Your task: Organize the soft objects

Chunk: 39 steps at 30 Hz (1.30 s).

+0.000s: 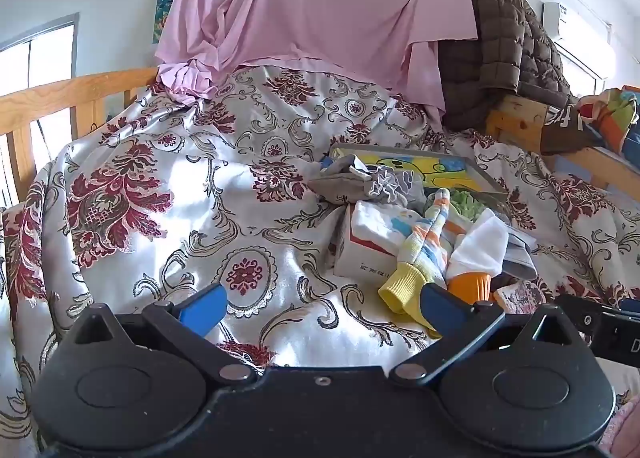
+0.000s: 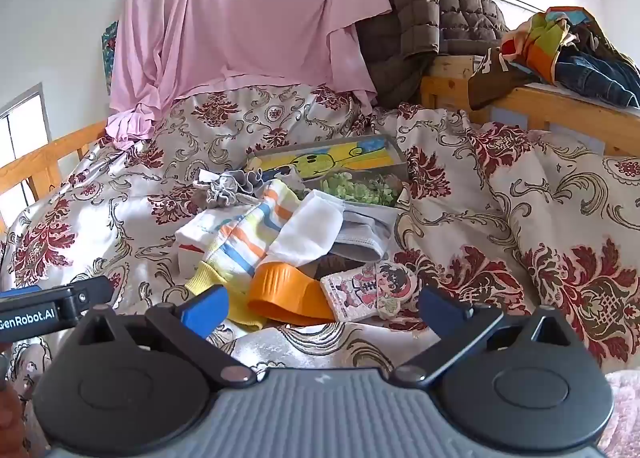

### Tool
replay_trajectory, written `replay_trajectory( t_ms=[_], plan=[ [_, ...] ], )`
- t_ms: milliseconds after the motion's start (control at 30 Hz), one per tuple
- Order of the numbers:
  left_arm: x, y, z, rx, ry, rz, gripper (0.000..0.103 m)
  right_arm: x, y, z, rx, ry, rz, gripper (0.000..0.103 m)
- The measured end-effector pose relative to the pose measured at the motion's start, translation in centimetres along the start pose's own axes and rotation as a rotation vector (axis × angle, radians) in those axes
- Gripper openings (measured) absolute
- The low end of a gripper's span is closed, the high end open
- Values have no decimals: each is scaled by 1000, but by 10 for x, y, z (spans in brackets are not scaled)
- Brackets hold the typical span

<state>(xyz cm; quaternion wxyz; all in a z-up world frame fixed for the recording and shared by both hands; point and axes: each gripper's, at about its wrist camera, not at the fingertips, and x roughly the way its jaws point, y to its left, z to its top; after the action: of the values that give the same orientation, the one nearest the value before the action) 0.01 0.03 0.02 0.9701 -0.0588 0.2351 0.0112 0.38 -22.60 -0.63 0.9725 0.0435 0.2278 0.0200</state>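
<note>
Socks before spread right fingers

Colours on the bed

The bedspread was silvery white with dark red damask and olive scrolls. A pink sheet hung at the far side, beside a brown quilted jacket. The striped sock showed orange, blue and yellow bands with a yellow cuff; the white sock had an orange cuff.

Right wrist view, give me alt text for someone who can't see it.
The open right gripper hovers just short of a pile of socks on a floral bedspread: a striped sock with a yellow cuff and a white sock with an orange cuff lie in front. A picture box sits behind; the left gripper's tip enters at left.
</note>
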Motion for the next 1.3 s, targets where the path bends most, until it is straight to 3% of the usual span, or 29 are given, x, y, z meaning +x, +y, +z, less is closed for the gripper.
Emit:
replay_trajectory(
  t_ms=[1300],
  plan=[
    [0, 0, 0, 0, 0, 0, 102, 3, 1, -2, -3, 22, -2, 103]
  ],
)
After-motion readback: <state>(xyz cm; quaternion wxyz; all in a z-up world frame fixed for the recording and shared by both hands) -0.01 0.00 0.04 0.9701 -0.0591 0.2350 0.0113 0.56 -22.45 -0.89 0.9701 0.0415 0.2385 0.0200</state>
